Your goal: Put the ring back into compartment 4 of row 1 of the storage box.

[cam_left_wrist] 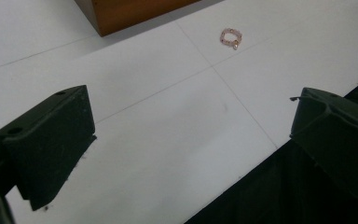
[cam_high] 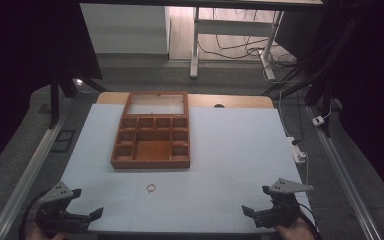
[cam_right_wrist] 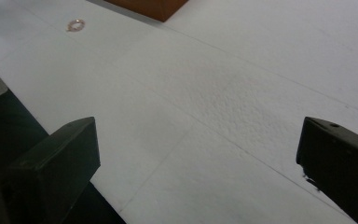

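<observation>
table w/ white sheet | on it: wooden compartment box, bead ring

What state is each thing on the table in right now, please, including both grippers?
Wooden box: lid open, compartments look empty.
Bead bracelet: flat on the white table, in front of the box, untouched.
Left gripper: open, empty, at the near-left edge.
Right gripper: open, empty, at the near-right edge.

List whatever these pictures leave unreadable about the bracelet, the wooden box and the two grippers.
- Bracelet: too small in the high view and soft in the left gripper view to tell bead detail or clasp.
- Wooden box: only a corner enters each gripper view, cut by the top edge.
- Left gripper and right gripper: handles cut off by the bottom edge.
</observation>
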